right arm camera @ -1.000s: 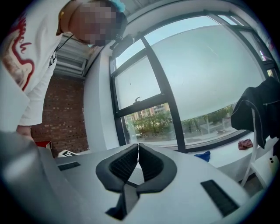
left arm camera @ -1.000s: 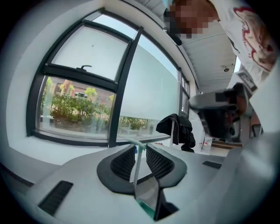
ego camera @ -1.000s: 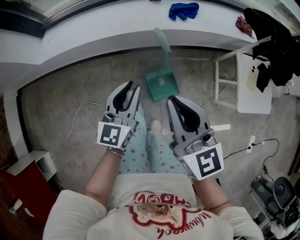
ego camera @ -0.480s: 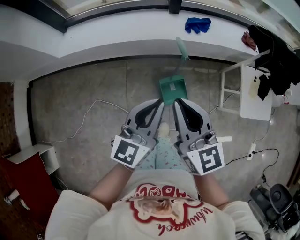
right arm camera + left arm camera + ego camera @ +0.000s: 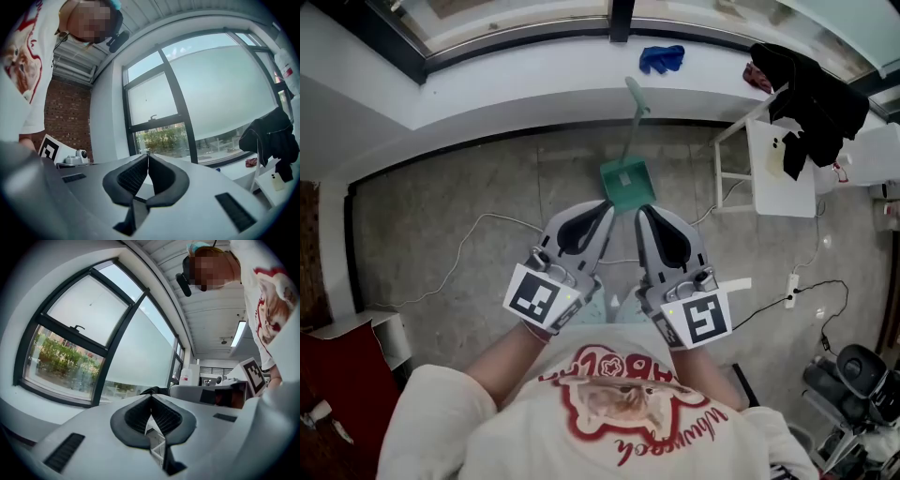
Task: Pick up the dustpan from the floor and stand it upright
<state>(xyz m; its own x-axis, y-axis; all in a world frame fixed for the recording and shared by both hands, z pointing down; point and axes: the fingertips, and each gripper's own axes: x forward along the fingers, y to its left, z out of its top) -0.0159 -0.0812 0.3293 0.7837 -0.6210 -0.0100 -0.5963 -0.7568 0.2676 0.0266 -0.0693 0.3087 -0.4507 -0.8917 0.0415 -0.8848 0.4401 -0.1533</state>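
Observation:
The green dustpan (image 5: pixel 627 180) stands on the grey floor below the white window ledge, its handle (image 5: pixel 635 101) leaning up against the ledge's edge. My left gripper (image 5: pixel 605 208) and right gripper (image 5: pixel 642 214) are held side by side in front of the person's chest, pointing level toward the window, well short of the pan. Both are shut with nothing between the pads. In the left gripper view the left gripper (image 5: pixel 151 399) has its jaws pressed together; in the right gripper view the right gripper (image 5: pixel 148 157) shows the same. Neither gripper view shows the dustpan.
A white stool (image 5: pixel 778 169) with black clothing (image 5: pixel 811 98) draped over it stands at the right. A blue cloth (image 5: pixel 661 58) lies on the ledge. Cables (image 5: pixel 469 246) and a power strip (image 5: pixel 790 286) trail across the floor. A red box (image 5: pixel 337 375) sits lower left, a chair base (image 5: pixel 858 375) lower right.
Both grippers have risen and drawn close together, the left one swinging in toward the right. The left jaws have closed. The dustpan keeps its place against the ledge.

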